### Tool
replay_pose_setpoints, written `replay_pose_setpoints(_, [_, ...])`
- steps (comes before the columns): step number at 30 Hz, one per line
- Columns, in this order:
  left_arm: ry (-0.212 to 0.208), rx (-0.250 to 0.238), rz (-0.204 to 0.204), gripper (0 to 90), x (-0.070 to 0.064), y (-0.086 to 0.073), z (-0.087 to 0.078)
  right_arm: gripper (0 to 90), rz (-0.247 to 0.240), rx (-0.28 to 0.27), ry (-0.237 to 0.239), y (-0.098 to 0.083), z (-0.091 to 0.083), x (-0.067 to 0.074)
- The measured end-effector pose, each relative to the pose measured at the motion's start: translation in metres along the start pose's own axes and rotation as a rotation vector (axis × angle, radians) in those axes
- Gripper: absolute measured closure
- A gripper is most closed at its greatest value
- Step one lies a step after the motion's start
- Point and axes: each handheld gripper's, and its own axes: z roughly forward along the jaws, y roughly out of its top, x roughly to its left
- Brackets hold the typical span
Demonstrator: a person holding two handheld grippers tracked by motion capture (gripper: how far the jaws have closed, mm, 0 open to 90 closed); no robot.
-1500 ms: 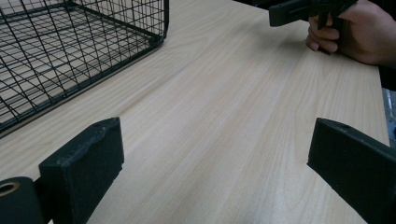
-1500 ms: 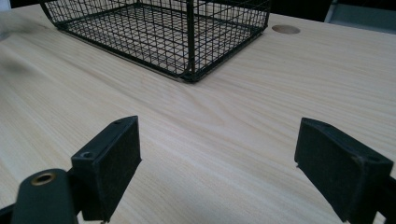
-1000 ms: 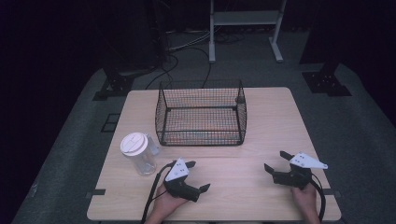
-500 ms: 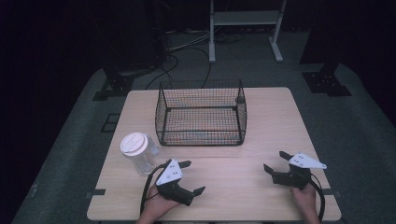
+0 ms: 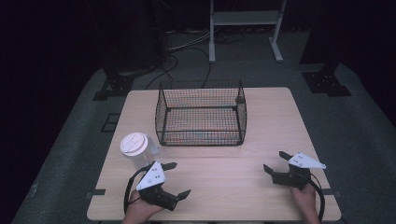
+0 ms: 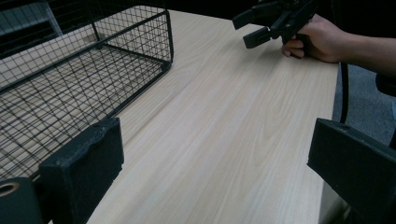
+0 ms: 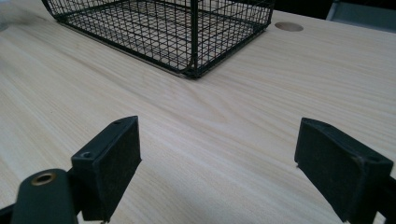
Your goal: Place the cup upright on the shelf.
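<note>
Worktop (image 5: 261, 126): pale wood, fine lengthwise grain. Wire basket (image 5: 201, 113): black, small square mesh. Cup (image 5: 138, 151): clear body, cream-white lid. Left gripper (image 5: 179, 179): black jaws, light grey three-cornered plate. Right gripper (image 5: 275, 161): black jaws, light grey plate, black cable. Floor (image 5: 74, 154): dull grey.

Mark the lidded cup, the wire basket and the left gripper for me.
lidded cup (image 5: 134, 143), high view, on its white lid.
wire basket (image 5: 201, 141), high view, on its near rim.
left gripper (image 5: 180, 178), high view, midway between its open fingertips.
</note>
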Motion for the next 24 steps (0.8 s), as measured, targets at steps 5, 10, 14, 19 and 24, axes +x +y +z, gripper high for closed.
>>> replay_pose_setpoints(5, [-0.004,-0.004,0.003,2.6,0.002,0.003,-0.013,13.5,-0.002,0.001,0.001,0.0,0.0,0.0])
replay_pose_setpoints(10, [0.007,0.014,0.006,2.6,0.004,0.004,-0.021,13.5,0.0,0.005,0.001,0.0,0.0,0.0])
replay_pose_setpoints(14, [0.023,0.032,0.007,2.6,0.008,0.004,-0.032,13.4,-0.001,0.004,0.001,0.0,0.0,0.0])
replay_pose_setpoints(19, [0.059,0.043,0.009,2.6,0.009,0.004,-0.055,13.5,0.0,0.006,0.001,0.0,0.0,0.001])
replay_pose_setpoints(24, [0.083,0.061,0.008,2.6,0.01,0.003,-0.076,13.5,-0.003,0.004,0.0,0.0,0.0,0.001])
